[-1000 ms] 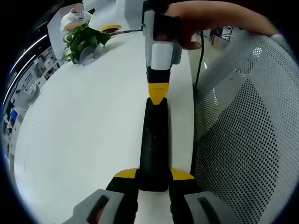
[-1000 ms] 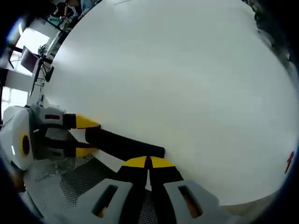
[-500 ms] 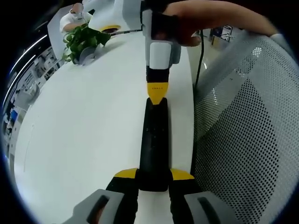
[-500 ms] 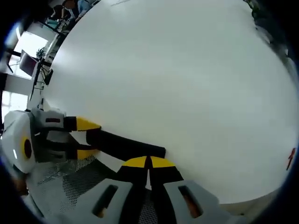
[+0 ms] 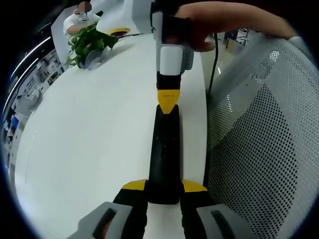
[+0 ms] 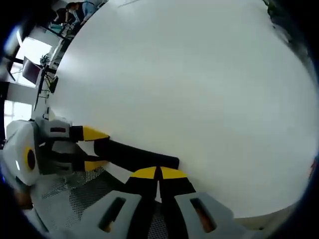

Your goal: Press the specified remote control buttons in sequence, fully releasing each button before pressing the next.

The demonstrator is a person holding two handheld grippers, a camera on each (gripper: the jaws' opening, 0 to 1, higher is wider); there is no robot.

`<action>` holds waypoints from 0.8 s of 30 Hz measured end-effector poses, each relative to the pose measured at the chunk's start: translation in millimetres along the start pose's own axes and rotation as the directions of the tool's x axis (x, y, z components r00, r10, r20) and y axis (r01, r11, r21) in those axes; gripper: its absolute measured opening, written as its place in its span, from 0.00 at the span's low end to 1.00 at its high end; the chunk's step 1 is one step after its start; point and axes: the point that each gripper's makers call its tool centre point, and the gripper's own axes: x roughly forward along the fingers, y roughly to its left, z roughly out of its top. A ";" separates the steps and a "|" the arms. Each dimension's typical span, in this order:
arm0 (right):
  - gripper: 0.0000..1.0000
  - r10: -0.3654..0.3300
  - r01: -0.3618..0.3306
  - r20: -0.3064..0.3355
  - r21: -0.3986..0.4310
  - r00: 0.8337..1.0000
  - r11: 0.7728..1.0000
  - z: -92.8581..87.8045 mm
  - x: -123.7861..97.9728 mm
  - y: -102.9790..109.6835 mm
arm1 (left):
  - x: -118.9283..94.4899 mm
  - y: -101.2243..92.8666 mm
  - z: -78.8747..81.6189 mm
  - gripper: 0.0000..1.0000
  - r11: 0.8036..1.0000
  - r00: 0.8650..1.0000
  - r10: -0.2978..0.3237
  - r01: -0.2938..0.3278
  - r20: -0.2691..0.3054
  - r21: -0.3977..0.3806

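left gripper: jaws clamped on near end of long black remote control lying on white table | right gripper: jaws closed together, yellow tips touching remote's far end at 12 o'clock | potted green plant beyond, 11 o'clock

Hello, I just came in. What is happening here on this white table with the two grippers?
A person works with a handheld gripper in each hand on a black remote control lying on the white table. The left gripper clamps the near end of the remote. The right gripper, jaws closed together, has its yellow tip at the far end of the remote, apparently pressing a button. A potted plant stands at the far side, and a mesh chair is beside the table.
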 end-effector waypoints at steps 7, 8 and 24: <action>0.00 0.001 -0.001 -0.003 -0.003 1.000 1.000 0.7 0.3 1.2 | -0.2 0.0 -0.1 0.24 1.000 1.000 0.001 -0.001 0.001 -0.001; 0.00 -0.001 0.001 -0.004 -0.011 1.000 1.000 0.8 0.2 1.2 | -0.2 0.1 -0.1 0.24 1.000 1.000 0.001 -0.001 0.002 -0.001; 0.00 0.037 -0.037 -0.012 0.007 0.999 0.999 -0.8 -0.9 10.0 | -0.3 0.0 -0.2 0.24 1.000 1.000 0.003 -0.003 0.005 -0.001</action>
